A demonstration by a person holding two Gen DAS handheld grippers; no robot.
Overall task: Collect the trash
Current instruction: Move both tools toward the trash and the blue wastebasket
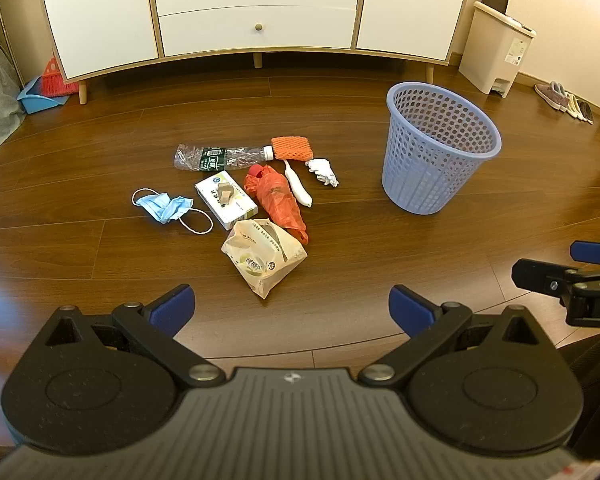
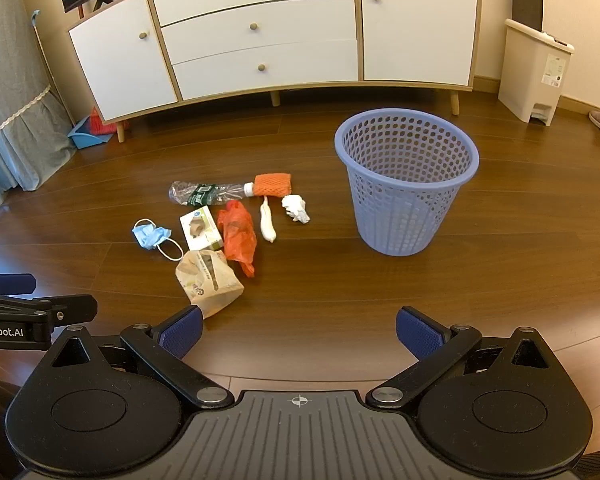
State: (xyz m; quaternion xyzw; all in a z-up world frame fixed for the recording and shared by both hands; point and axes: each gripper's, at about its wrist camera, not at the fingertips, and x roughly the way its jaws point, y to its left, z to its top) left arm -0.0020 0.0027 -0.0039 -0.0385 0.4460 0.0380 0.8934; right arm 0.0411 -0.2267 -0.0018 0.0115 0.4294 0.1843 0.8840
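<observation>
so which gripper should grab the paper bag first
Probably the left gripper: the paper bag lies almost centred ahead of its open jaws. For the right gripper the bag sits off by its left finger, though that gripper faces the blue basket.

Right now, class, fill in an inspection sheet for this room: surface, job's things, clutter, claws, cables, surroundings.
Surface: brown wood floor, bare around the pile.
Job's things: lilac basket, upright, looks empty; trash to its left: clear bottle, orange net, blue mask, white box, orange bag, paper bag, white tissue.
Clutter: blue dustpan and broom by the cabinet.
Claws: left claw open; right claw open; both empty.
Cables: nothing seen.
Surroundings: white cabinet, cream pedal bin, shoes.
</observation>
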